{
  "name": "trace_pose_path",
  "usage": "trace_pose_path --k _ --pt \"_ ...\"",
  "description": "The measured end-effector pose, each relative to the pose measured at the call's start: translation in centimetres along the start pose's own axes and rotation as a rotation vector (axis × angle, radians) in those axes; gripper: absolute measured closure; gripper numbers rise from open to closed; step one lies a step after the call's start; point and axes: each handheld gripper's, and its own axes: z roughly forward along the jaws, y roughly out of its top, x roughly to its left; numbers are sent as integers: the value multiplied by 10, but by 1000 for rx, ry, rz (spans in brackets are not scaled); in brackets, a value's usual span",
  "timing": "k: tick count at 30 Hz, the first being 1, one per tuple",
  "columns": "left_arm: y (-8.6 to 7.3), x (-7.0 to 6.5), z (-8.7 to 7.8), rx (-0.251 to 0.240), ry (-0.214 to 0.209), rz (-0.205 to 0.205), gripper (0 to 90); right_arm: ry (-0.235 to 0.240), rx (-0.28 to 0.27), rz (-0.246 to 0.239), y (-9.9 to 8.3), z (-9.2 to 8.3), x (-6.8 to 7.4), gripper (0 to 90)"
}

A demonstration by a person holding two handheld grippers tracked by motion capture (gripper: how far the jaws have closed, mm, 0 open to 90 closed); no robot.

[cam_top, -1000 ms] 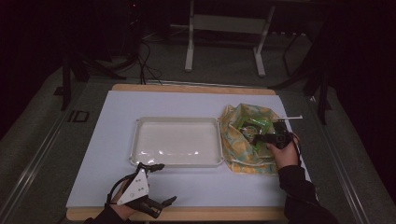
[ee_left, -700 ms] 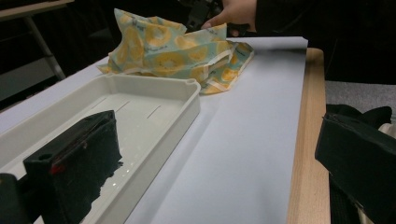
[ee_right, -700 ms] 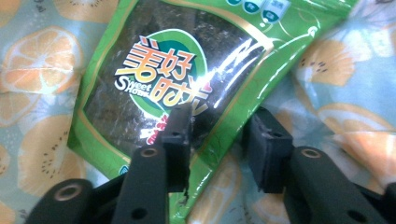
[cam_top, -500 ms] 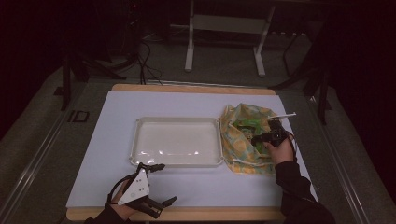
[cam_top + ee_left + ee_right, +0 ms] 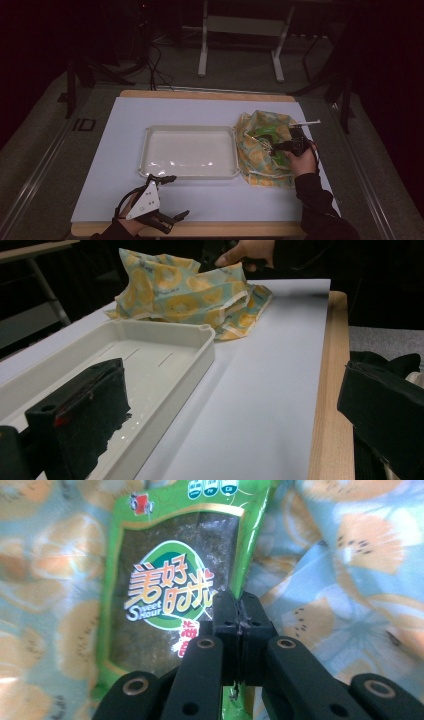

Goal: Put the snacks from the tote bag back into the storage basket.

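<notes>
A green snack packet (image 5: pixel 175 580) with a dark window lies inside an open cloth bag (image 5: pixel 260 167) printed with orange fruit slices, at the right of the table. My right gripper (image 5: pixel 239 611) reaches into the bag, and its jaws have just been closing. They now stand pressed together on the packet's right edge. In the high view the right gripper (image 5: pixel 278 147) sits over the green packet (image 5: pixel 264 135). My left gripper (image 5: pixel 177 196) rests near the table's front edge, open with nothing between its jaws.
A white shallow tray (image 5: pixel 190 172) sits mid-table, left of the bag; its rim (image 5: pixel 200 335) is close to my left gripper (image 5: pixel 225 405). A white sheet (image 5: pixel 220 200) covers the wooden tabletop. A thin white stick (image 5: pixel 307 122) lies behind the bag.
The right gripper's jaws have come together over the bag, and the hand has barely shifted. The left gripper has stayed where it was.
</notes>
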Motion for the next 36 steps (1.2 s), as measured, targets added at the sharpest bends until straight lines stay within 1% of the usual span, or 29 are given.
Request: trace_pose_path --k 1,3,4,7,11,13,15,16,17,18,19,20,21,24,28,32,36 --pt "0 0 0 -1 1 -1 5 0 -6 -9 0 -3 0 889" --pt "0 0 0 -1 1 -1 4 -2 -20 -8 1 -9 2 891" --pt "0 0 0 0 0 0 4 -7 -15 -26 1 -11 3 891" --pt "0 0 0 0 0 1 5 -9 -35 -38 2 -20 5 891" --pt "0 0 0 -1 2 1 4 6 -64 -19 2 -28 4 891" --pt "0 0 0 0 1 2 5 5 -67 -20 2 -32 3 891" --pt "0 0 0 -1 1 1 5 15 -71 -12 2 -36 1 891" --pt "0 0 0 0 1 2 4 18 -62 -22 2 -37 1 891" --pt "0 0 0 0 1 1 5 18 -77 -11 1 -39 1 891" --pt "0 0 0 0 1 1 5 25 -76 -5 1 -41 0 891" --pt "0 0 0 0 1 0 5 26 -81 -10 0 -42 0 891" --pt "0 0 0 0 1 1 5 28 -95 1 0 -45 -1 891" --pt "0 0 0 1 0 2 4 29 -92 -1 0 -47 -1 891" --pt "0 0 0 1 -1 2 5 36 -117 7 -2 -55 -3 891" --pt "0 0 0 1 1 1 5 39 -134 13 -3 -64 -6 891" --pt "0 0 0 3 0 2 5 44 -164 27 -5 -74 -10 891" --pt "0 0 1 3 1 1 4 42 -172 27 -6 -83 -12 891"
